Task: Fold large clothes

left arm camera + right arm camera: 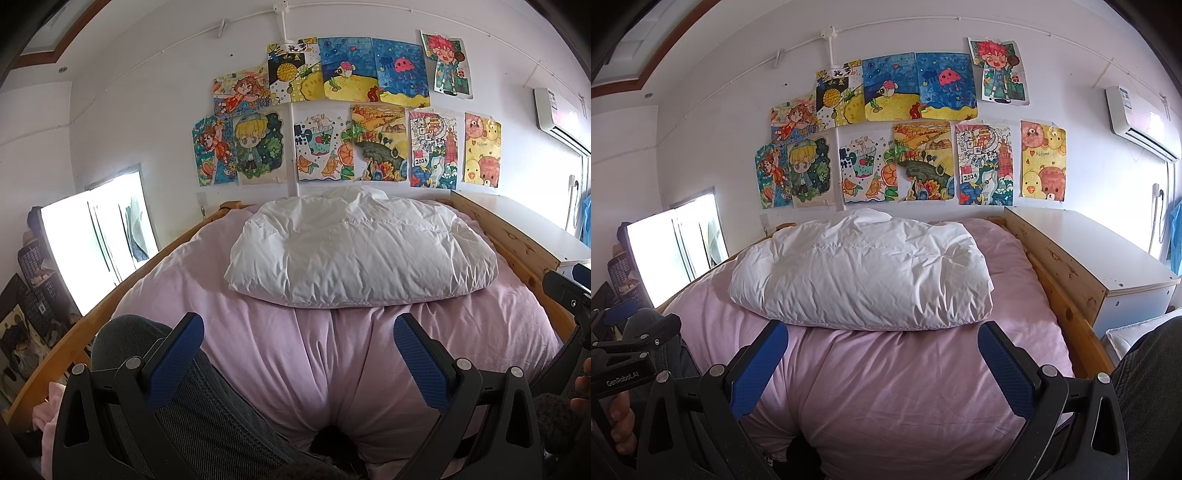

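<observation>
A puffy white padded garment [360, 251] lies bundled flat on the far half of a bed covered in pink bedding [295, 350]. It also shows in the right wrist view [864, 273] on the pink bedding [905, 369]. My left gripper [298, 354] is open and empty, held above the near part of the bed, well short of the garment. My right gripper [882, 363] is open and empty too, just short of the garment's near edge. The left gripper's body [624, 354] shows at the left of the right wrist view.
The bed has a wooden frame [517, 243] [1067, 291]. A white cabinet [1108, 258] stands right of it. Grey trouser legs [207, 406] lie at the bed's near left. A bright window [96, 251] is on the left; drawings [332, 110] cover the wall.
</observation>
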`<state>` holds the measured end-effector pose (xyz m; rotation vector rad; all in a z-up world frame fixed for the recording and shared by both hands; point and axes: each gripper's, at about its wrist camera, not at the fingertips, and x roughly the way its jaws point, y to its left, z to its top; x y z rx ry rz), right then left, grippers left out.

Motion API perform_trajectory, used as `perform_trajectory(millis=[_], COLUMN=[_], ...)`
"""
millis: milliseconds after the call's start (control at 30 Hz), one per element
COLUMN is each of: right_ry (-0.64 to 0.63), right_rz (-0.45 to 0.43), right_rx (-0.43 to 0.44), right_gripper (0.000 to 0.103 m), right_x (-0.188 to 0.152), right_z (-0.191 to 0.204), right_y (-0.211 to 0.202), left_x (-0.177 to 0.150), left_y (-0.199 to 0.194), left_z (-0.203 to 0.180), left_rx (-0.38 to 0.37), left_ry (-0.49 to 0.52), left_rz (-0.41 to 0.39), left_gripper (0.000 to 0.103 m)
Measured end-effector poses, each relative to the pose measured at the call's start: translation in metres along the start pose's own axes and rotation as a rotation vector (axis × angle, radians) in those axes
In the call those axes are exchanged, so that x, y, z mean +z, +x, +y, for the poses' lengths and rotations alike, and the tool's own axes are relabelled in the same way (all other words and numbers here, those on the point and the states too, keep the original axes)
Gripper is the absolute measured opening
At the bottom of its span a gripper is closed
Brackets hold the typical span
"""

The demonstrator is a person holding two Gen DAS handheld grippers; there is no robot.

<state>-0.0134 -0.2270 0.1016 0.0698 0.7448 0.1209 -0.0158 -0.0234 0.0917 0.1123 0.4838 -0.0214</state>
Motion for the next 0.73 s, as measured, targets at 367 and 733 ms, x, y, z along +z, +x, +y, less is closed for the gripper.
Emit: perform_trajectory(millis=[367, 733], right_ry=[0.001, 0.001], right_rz=[0.001, 0.001], right_rx=[-0.001, -0.002], right_gripper=[0.103, 0.103], right_x=[0.0004, 0.0004], right_z=[0.0006, 0.0019], right_y=[-0.0001, 0.0000], left_x=[-0.0008, -0.0006], left_y=[-0.0008, -0.0001], left_z=[-0.0006, -0.0011], left_rx=[0.001, 0.001], left_ry=[0.000, -0.001], left_rz=[0.000, 0.000], left_gripper=[0.101, 0.101])
